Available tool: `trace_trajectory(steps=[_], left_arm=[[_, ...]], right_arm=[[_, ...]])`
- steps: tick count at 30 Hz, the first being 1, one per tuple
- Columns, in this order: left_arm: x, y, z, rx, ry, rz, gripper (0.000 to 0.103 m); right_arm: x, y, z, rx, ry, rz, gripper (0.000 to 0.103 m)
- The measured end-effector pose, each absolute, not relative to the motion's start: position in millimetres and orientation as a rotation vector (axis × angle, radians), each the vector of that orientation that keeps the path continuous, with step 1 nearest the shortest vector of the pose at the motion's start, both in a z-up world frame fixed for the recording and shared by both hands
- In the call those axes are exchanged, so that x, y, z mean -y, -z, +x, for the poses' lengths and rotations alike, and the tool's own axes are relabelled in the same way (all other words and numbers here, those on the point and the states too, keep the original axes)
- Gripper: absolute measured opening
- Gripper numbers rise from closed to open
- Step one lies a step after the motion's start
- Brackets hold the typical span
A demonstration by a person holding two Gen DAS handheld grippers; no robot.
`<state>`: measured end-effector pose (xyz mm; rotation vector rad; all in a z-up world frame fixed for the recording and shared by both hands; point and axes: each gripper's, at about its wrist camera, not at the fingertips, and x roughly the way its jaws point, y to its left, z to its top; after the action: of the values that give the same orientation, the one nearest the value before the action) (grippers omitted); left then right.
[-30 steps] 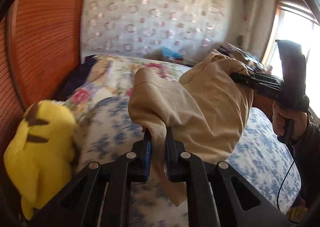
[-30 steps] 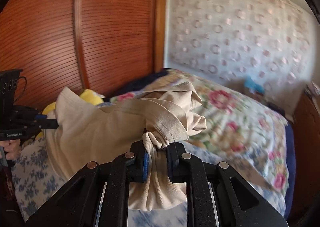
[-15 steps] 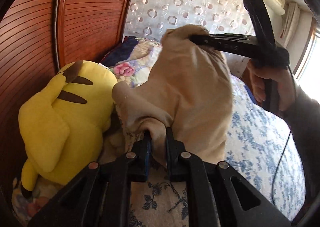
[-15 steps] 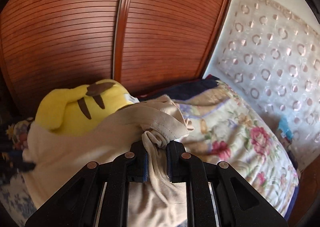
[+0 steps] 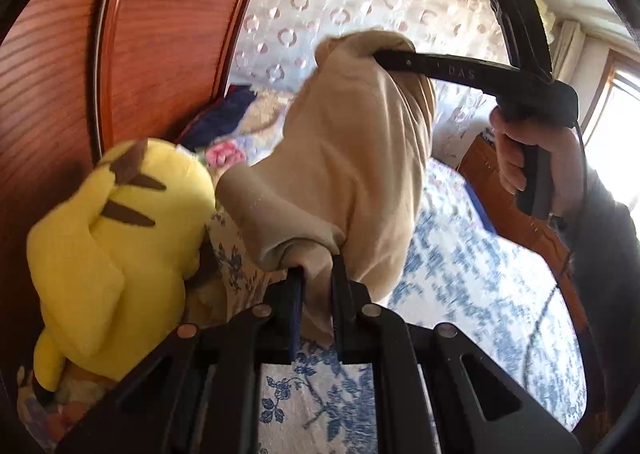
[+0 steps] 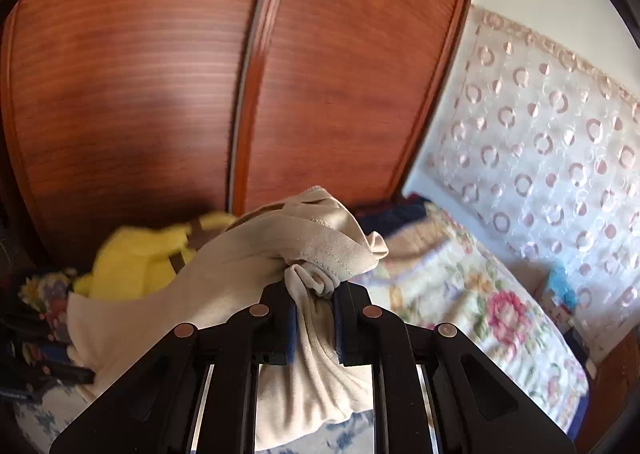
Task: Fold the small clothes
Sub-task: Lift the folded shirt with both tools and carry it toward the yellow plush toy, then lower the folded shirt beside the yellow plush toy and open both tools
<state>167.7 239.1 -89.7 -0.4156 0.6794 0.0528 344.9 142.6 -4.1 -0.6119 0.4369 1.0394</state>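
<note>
Above the floral bed point(image 5: 460, 286), beige garment point(image 5: 360, 158) stretched lengthwise, left claw point(image 5: 316, 294) and right claw point(image 6: 316, 310) each clamping one end

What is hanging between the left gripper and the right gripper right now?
The beige garment, bunched in both: it spans from the left gripper up to the right gripper, clearest in the left wrist view.

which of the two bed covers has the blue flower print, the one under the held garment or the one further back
The blue-print cover, white with blue flowers, lies under the beige garment. The cover further back is cream with pink and multicoloured flowers.
</note>
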Motion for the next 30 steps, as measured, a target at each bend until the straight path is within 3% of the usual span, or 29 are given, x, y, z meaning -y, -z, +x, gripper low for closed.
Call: trace_trajectory(steps=[4,7,11,17,19,22,30], left_arm=[[-244,114,187,-0.757,-0.105,-0.402,0.010],[-243,121,192,-0.783,-0.115,-0.393,0.010],[-239,120,193,-0.792,-0.123,-0.355,0.013],[-232,115,187,-0.791,-0.127,-0.313,0.023],[-230,109,180,-0.776,-0.127,-0.305,0.040],[-226,95,166,-0.743,-0.136,-0.276,0.053],[-187,56,138,-0.656,-0.096,-0.189,0.057]], right_arm=[[-147,52,378,-0.579,-0.968,-0.609,0.012],[-141,67,395,-0.618,-0.936,-0.522,0.019],[-119,57,404,-0.595,-0.904,-0.414,0.058],[-104,75,390,-0.657,-0.946,-0.386,0.058],[-100,84,382,-0.672,-0.932,-0.379,0.058],[-82,84,366,-0.672,-0.929,-0.336,0.058],[12,59,297,-0.620,-0.862,-0.228,0.058]])
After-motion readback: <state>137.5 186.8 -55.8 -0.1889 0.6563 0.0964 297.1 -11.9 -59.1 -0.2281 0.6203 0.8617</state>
